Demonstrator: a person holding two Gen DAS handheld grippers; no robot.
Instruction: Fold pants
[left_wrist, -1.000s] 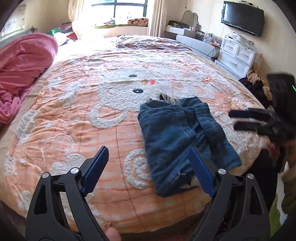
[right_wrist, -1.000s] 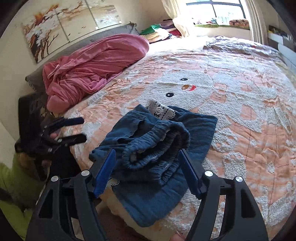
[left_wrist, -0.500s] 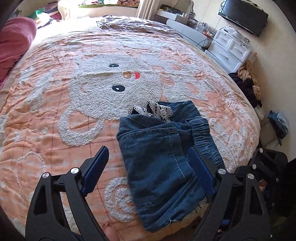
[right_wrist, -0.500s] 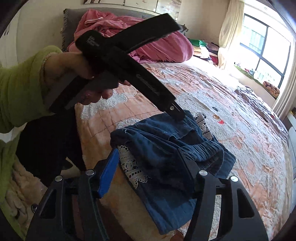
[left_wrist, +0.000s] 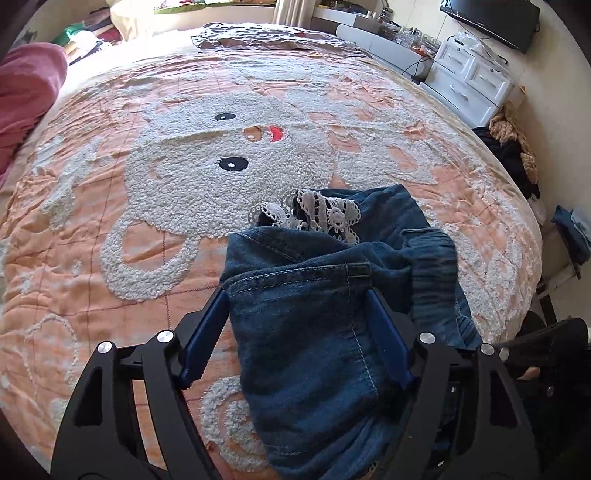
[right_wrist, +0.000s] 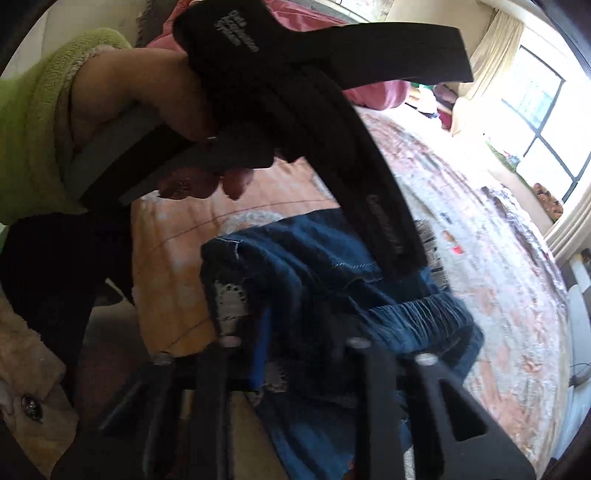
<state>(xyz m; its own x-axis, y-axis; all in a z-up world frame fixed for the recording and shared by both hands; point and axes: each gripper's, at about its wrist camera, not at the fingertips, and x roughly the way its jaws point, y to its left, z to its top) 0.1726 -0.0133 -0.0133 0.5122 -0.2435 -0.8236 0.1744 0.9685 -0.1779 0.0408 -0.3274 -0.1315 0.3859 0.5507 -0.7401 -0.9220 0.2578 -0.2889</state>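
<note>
Dark blue denim pants (left_wrist: 325, 314) with white lace trim (left_wrist: 314, 214) lie bunched near the front right edge of the bed. My left gripper (left_wrist: 295, 321) is open, its blue pads on either side of the near fold of denim. In the right wrist view the pants (right_wrist: 332, 280) lie just ahead of my right gripper (right_wrist: 295, 332), whose jaws look partly closed around the denim edge; the view is blurred. The left gripper's black body (right_wrist: 332, 122) and the hand holding it fill the upper part of that view.
The bed carries an orange quilt (left_wrist: 110, 258) with a white fuzzy bear pattern. A pink blanket (left_wrist: 26, 92) lies at the far left. White drawers (left_wrist: 472, 81) and clothes on the floor (left_wrist: 513, 147) stand to the right of the bed.
My left gripper has moved forward and down until its pads straddle the near fold of the pants. My right gripper has come in close to the denim edge and its jaws have narrowed.
</note>
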